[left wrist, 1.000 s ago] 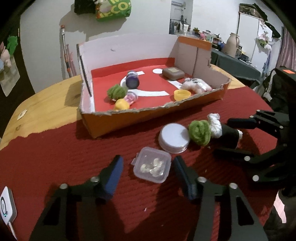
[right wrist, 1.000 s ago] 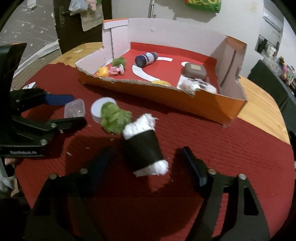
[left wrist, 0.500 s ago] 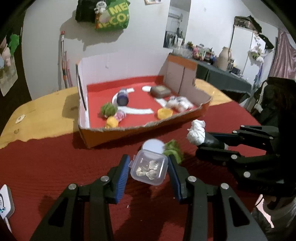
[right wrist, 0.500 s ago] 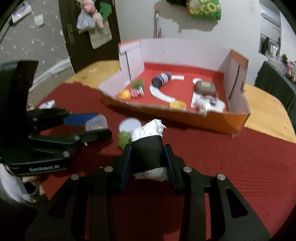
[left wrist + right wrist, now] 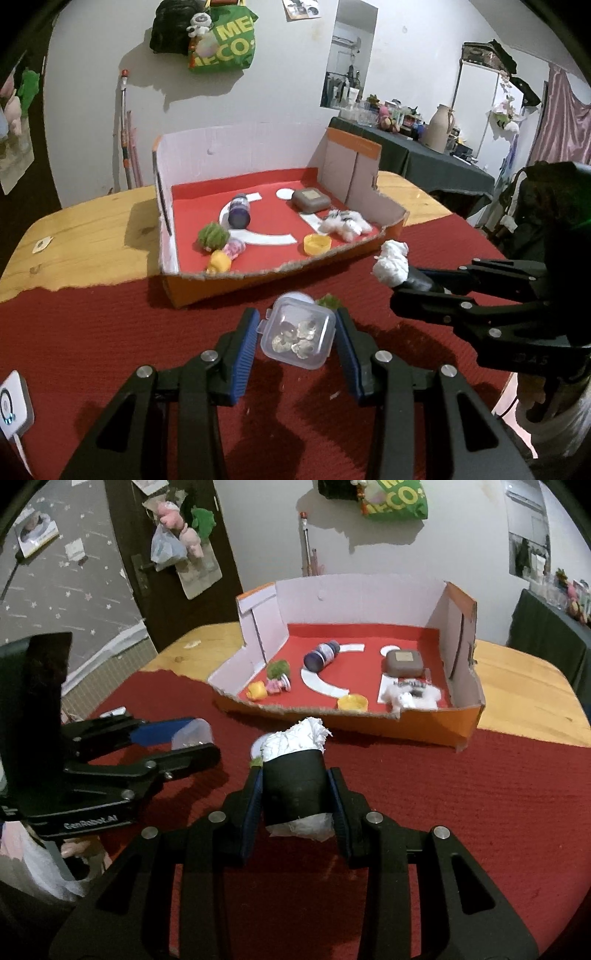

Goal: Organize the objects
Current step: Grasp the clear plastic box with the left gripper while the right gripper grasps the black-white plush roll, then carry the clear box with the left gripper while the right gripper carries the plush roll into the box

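Both tongs are loaded and raised over the red cloth (image 5: 92, 332) on the near part of the worktop (image 5: 85, 229), short of the cardboard box (image 5: 280, 273) that sits toward its far edge. The left tongs (image 5: 295, 334) are closed on a small clear lidded container (image 5: 297, 336) with pale bits inside, gripped across its two side walls so it stays level and the lid stays up. The right tongs (image 5: 295, 794) clamp a black roll stuffed with white paper (image 5: 293, 786) around its middle, white tufts sticking out both ends, which keeps the soft filling from being squashed. The box's near wall is torn low, probably the easiest way in; it already holds a bottle (image 5: 239, 216), a brown case (image 5: 311, 200), a yellow cap (image 5: 317, 244) and fuzzy toys. A white round lid (image 5: 295, 297) and a green fuzzy ball (image 5: 330, 302) remain on the cloth beyond the container, apparently not yet sorted.
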